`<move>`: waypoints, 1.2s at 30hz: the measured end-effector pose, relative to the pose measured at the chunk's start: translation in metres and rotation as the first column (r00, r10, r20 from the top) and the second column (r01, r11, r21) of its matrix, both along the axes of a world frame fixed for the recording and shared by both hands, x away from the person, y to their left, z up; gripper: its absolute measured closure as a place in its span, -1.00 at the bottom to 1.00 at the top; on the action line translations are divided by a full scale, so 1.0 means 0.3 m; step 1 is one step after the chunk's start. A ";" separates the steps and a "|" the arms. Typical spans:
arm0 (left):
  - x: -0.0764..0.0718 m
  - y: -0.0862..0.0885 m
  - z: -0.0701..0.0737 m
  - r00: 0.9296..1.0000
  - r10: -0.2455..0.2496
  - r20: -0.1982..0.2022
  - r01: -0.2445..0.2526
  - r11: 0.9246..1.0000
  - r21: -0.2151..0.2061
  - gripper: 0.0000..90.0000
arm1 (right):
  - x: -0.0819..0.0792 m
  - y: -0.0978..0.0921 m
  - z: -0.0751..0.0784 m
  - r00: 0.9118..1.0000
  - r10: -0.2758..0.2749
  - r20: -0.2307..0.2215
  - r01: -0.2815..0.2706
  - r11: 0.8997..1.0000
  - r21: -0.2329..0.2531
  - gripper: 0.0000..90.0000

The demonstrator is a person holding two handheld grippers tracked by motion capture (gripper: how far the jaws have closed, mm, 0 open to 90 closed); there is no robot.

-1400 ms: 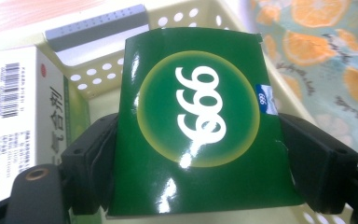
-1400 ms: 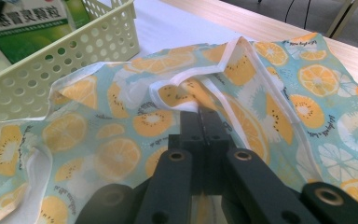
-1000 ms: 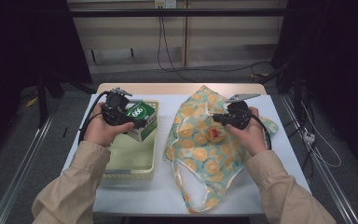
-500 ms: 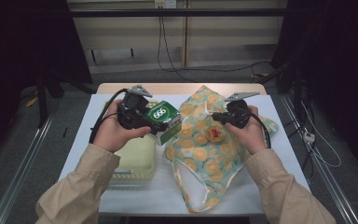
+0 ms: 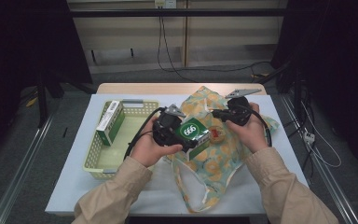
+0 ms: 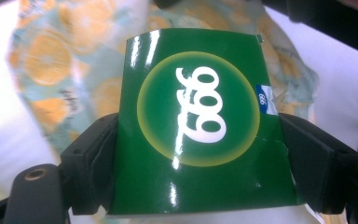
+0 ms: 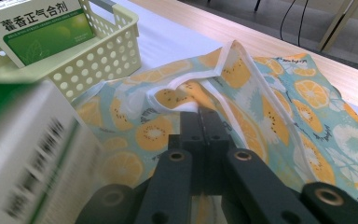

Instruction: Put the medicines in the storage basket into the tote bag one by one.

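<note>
- The left gripper (image 5: 182,136) has its two black jaws spread about as wide as the green glossy cardboard box with a white "999" in a yellow-ringed circle (image 6: 198,126) and pressed on its two opposite sides, so the box is clamped between them.
- In the high view that green box (image 5: 193,132) hangs above the fruit-printed cloth bag with white trim (image 5: 221,161), just beyond the left fingertips and near the right gripper.
- The right gripper (image 7: 204,122) has its jaws pressed together, with the bag's white-trimmed edge (image 7: 186,105) pinched at their tips.
- The left gripper view shows the box's face close up: a small blue label at its right edge and a slight tear in the card, with the cloth bag blurred behind.
- The right gripper view shows the bag's orange and kiwi slice print, the held box as a blur at lower left, and past the fingertips a pale yellow perforated plastic basket (image 7: 116,51) with a white and green medicine box (image 7: 39,28) leaning inside.
- The high view shows that basket (image 5: 93,158) to the left of the left gripper, on the white table (image 5: 289,177), with both sleeved forearms.
</note>
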State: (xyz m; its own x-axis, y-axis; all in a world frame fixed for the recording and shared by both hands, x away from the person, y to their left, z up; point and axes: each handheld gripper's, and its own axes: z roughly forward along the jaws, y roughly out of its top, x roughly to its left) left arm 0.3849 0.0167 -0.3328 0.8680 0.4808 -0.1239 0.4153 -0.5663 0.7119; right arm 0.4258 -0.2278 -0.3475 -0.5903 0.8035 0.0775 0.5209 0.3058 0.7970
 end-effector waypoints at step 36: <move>0.087 -0.205 -0.230 0.996 0.046 0.078 -0.044 0.999 -0.031 -0.71 | 0.001 -0.020 -0.021 1.000 -0.020 -0.006 0.020 1.000 0.012 1.00</move>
State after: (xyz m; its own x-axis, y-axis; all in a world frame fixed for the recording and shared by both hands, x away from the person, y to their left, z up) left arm 0.4112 -0.0448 -0.4018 0.8531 0.5169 -0.0710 0.3822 -0.5264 0.7595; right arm 0.4261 -0.2338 -0.3538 -0.5735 0.8142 0.0910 0.5318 0.2855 0.7973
